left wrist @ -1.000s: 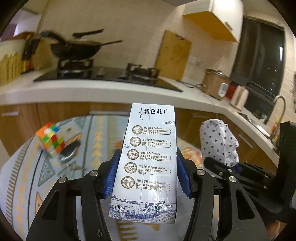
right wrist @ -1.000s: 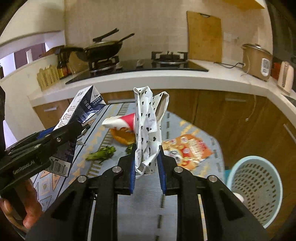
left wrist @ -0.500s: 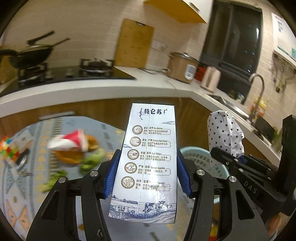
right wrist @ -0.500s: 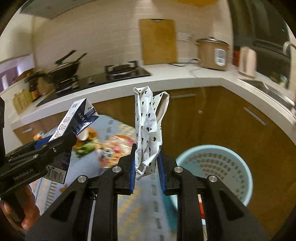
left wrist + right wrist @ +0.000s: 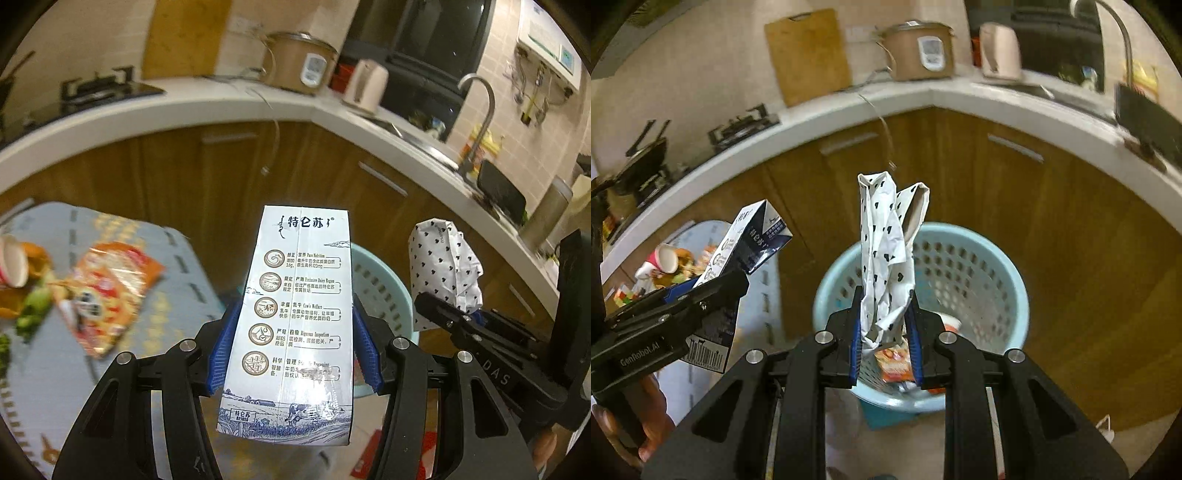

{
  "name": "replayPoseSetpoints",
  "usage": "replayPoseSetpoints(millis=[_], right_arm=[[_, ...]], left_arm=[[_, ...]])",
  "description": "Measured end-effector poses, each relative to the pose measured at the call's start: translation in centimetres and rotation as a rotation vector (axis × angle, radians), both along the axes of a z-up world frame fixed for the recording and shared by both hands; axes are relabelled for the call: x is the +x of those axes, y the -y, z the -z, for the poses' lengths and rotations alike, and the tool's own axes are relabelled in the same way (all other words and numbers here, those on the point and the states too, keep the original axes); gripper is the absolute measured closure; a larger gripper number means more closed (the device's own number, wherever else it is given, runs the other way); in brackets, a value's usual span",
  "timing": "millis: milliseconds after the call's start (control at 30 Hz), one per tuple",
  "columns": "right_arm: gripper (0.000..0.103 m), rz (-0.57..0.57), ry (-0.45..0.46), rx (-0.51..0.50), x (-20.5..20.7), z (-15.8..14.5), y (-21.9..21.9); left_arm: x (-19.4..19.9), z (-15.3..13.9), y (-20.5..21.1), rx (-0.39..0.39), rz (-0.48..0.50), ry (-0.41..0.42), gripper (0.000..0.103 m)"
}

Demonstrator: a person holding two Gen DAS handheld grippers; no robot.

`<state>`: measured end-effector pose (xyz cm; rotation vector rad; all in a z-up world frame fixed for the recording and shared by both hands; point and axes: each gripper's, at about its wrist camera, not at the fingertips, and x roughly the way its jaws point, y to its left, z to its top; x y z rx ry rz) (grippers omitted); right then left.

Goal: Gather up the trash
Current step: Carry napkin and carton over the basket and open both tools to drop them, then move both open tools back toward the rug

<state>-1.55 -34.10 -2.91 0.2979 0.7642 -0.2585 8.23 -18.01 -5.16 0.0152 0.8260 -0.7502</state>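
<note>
My left gripper [image 5: 293, 354] is shut on a white and blue milk carton [image 5: 295, 317], held upright in the air. The carton also shows in the right wrist view [image 5: 738, 254]. My right gripper [image 5: 884, 332] is shut on a crumpled white paper wrapper with black hearts [image 5: 886, 251], held over a light blue perforated trash basket [image 5: 979, 266]. The wrapper shows in the left wrist view [image 5: 443, 273], where the basket [image 5: 376, 284] is partly hidden behind the carton. Some trash lies inside the basket.
A table with a patterned blue cloth [image 5: 173, 295] at the left carries an orange snack bag [image 5: 107, 291], a paper cup [image 5: 13, 262] and green scraps. Wooden cabinets [image 5: 1052, 206] and a white counter [image 5: 1015, 99] curve behind the basket.
Both grippers have swung right, away from the table. The basket now lies directly below the right gripper's wrapper and behind the left gripper's carton. Both grips are unchanged.
</note>
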Motion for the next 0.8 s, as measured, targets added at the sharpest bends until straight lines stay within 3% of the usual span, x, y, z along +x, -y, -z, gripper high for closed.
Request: replayPoseSetpoints(millis=[400, 500, 600, 800], right_arm=[[0.080, 0.053, -0.111, 0.059, -0.3, 3.9, 2.9], [0.074, 0.060, -0.120, 0.080, -0.2, 4.4, 3.2], [0.061, 0.071, -0.116, 0.076, -0.3, 4.4, 3.5], [0.060, 0.058, -0.093, 0.054, -0.2, 3.4, 3.1]], left_arm=[[1.4, 3.0, 3.7, 0.034, 0.034, -0.109, 0.045], [1.4, 3.0, 3.8, 0.032, 0.029, -0.109, 0.037], [1.5, 3.0, 3.6, 0.032, 0.026, -0.109, 0.036], [1.5, 2.7, 2.8, 0.019, 0.018, -0.111, 0.036]])
